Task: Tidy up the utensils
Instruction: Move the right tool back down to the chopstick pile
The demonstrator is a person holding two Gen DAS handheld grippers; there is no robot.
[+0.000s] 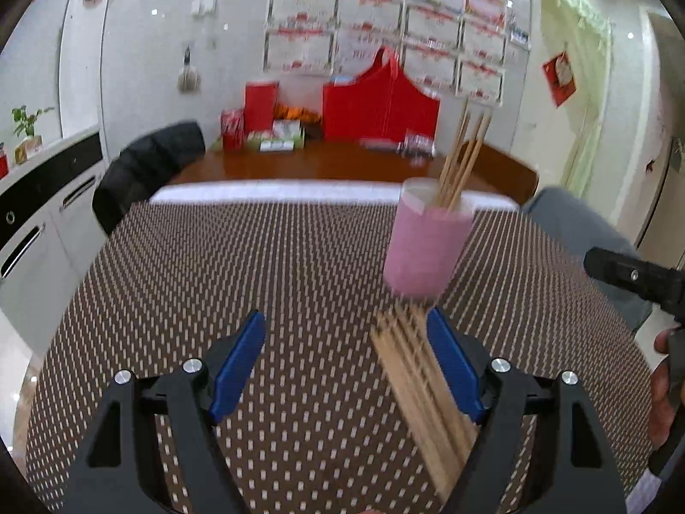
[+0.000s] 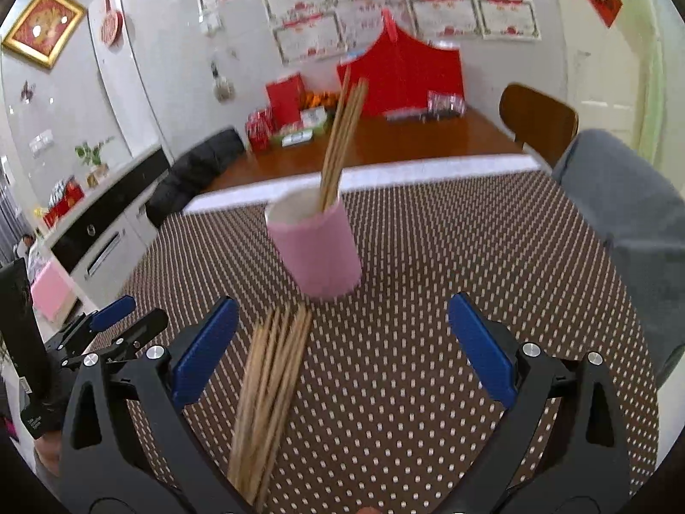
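A pink cup (image 1: 421, 248) stands upright on the brown dotted tablecloth (image 1: 214, 265) and holds several wooden chopsticks (image 1: 464, 154). A loose bundle of chopsticks (image 1: 424, 389) lies flat on the cloth in front of the cup. My left gripper (image 1: 346, 364) is open and empty; the bundle lies just inside its right finger. In the right wrist view the cup (image 2: 317, 248) is ahead and the bundle (image 2: 269, 389) lies just inside the left finger of my right gripper (image 2: 342, 342), which is open and empty.
A grey padded chair (image 2: 633, 222) stands at the table's right side and a black one (image 1: 145, 167) at the far left. Red bags and boxes (image 1: 376, 103) sit on the wooden table beyond. A white cabinet (image 1: 38, 214) runs along the left.
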